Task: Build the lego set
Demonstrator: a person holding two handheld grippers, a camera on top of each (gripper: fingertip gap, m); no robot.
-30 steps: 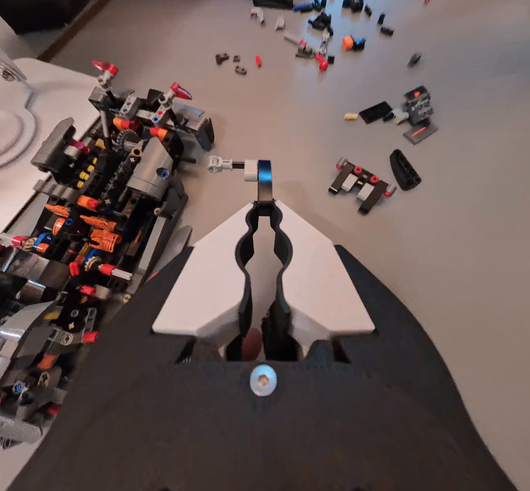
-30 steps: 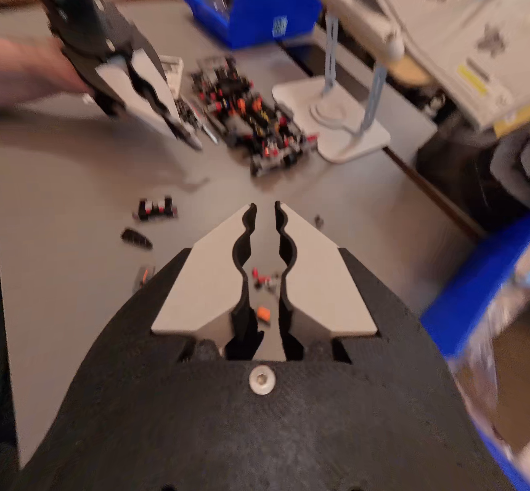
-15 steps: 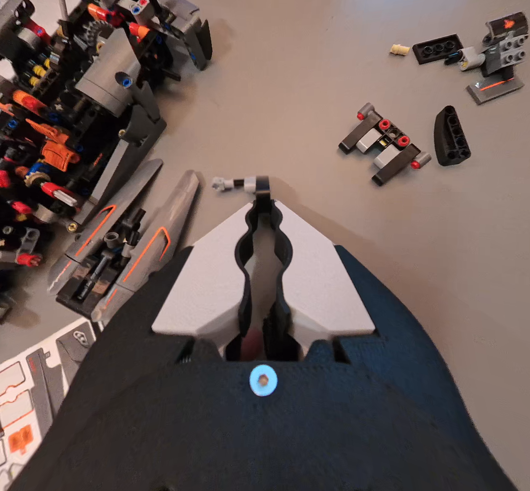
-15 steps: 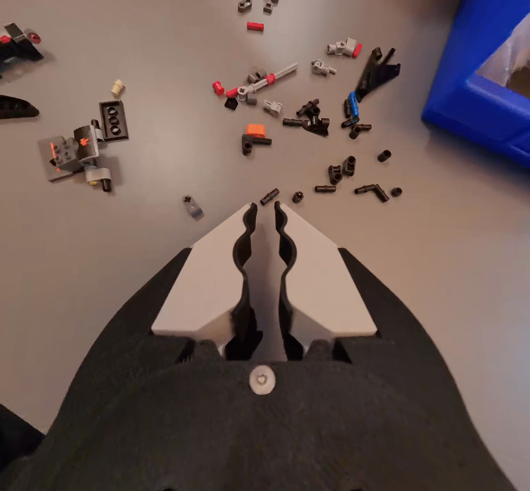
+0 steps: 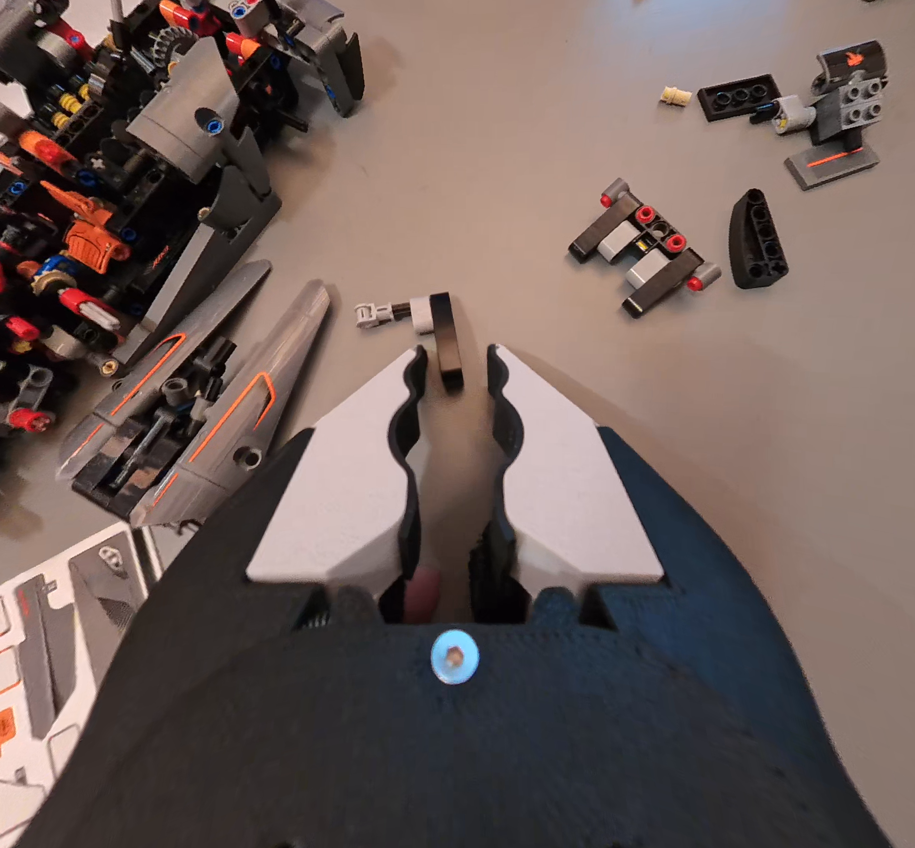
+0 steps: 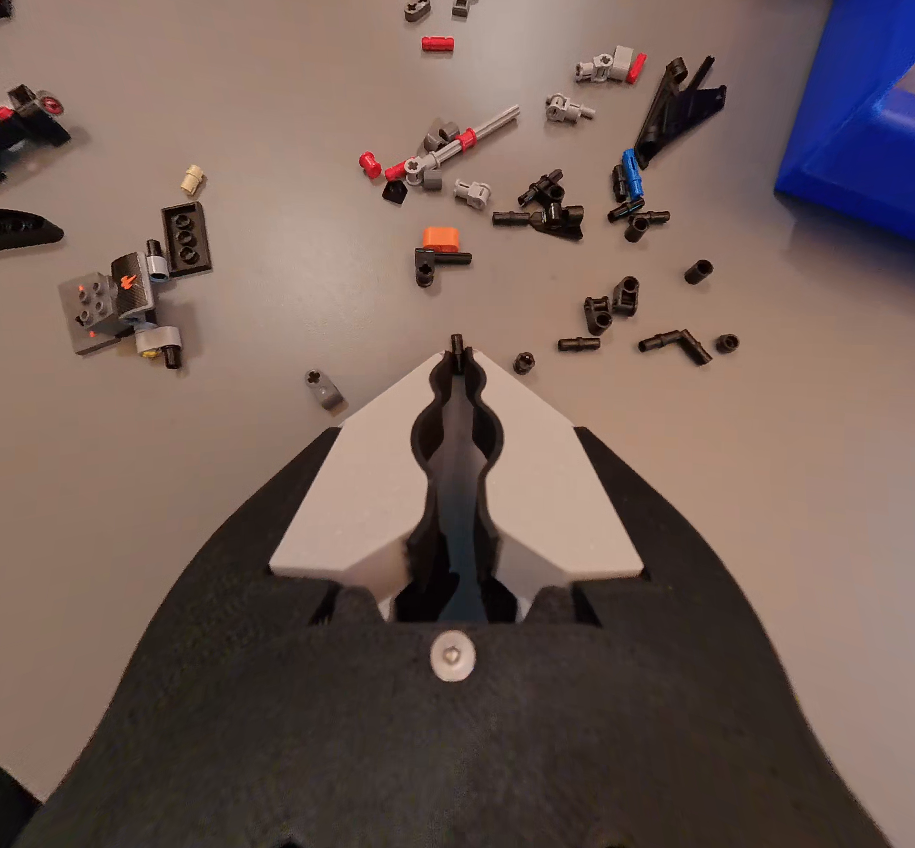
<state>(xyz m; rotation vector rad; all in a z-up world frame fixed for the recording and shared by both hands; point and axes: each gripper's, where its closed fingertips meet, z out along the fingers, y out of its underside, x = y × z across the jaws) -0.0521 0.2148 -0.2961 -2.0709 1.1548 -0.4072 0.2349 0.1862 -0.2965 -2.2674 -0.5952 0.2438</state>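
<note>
In the left wrist view my left gripper [image 5: 454, 354] is open. A small black beam [image 5: 445, 339] with a grey bush and a grey axle connector [image 5: 375, 317] lies on the grey table between and just past its fingertips, touching neither. The big black, grey and orange Lego vehicle [image 5: 148, 131] stands at the left, with a grey winged panel assembly [image 5: 198, 403] beside it. In the right wrist view my right gripper [image 6: 456, 358] is shut on a small black pin [image 6: 456, 345], which sticks out past the tips, low over the table.
Near the left gripper lie a black-and-grey sub-assembly with red pins [image 5: 643, 245], a black curved panel [image 5: 757, 240], a grey block assembly [image 5: 837, 106] and a sticker sheet [image 5: 49, 651]. Ahead of the right gripper lie several loose pins, an orange piece [image 6: 440, 236] and a blue bin [image 6: 861, 106]. My hands' fingertips stand some 30 centimeters from each other. Measured from the fingertips, the orange piece [image 6: 440, 236] is 5 centimeters or so from the right gripper and 25 centimeters from the left.
My left gripper has opened and let go of the black beam, which now lies on the table. My right gripper has come down over the loose parts and shut on a black pin.
</note>
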